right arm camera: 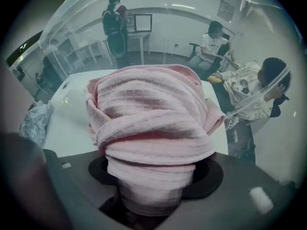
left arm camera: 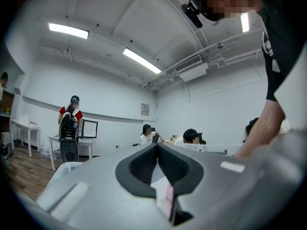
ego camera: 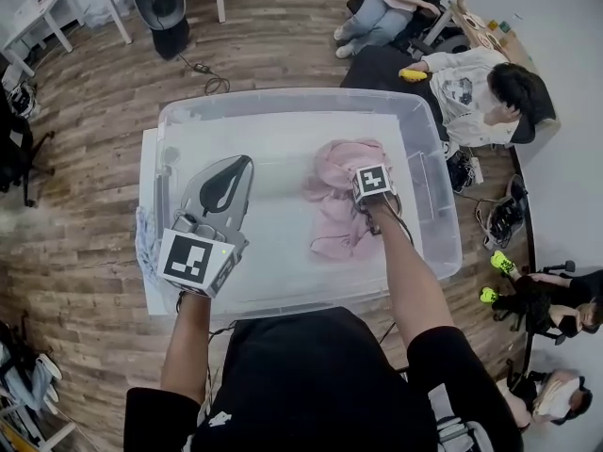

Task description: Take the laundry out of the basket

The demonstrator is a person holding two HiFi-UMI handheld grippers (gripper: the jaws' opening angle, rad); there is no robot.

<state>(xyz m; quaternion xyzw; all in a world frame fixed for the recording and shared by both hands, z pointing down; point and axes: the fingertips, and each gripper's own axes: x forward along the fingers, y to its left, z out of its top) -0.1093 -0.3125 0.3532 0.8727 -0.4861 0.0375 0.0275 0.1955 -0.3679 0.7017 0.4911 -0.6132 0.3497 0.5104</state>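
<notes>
A clear plastic bin [ego camera: 283,97] stands on a white table [ego camera: 148,158]. A crumpled pink cloth [ego camera: 334,215] lies in the bin's right half. My right gripper [ego camera: 369,196] points steeply down into it. In the right gripper view the pink cloth [right arm camera: 148,123] is bunched up between the jaws and pinched narrow at their base, so the right gripper [right arm camera: 151,195] is shut on it. My left gripper [ego camera: 240,163] hovers level over the bin's left half. Its jaws [left arm camera: 157,145] are shut with nothing between them.
A crumpled pale blue cloth [ego camera: 146,243] lies on the table outside the bin's left wall, and the same blue cloth [right arm camera: 36,121] shows in the right gripper view. Seated people [ego camera: 480,88] and chairs are at the back right. A black bag [ego camera: 160,3] and white tables stand at the back left.
</notes>
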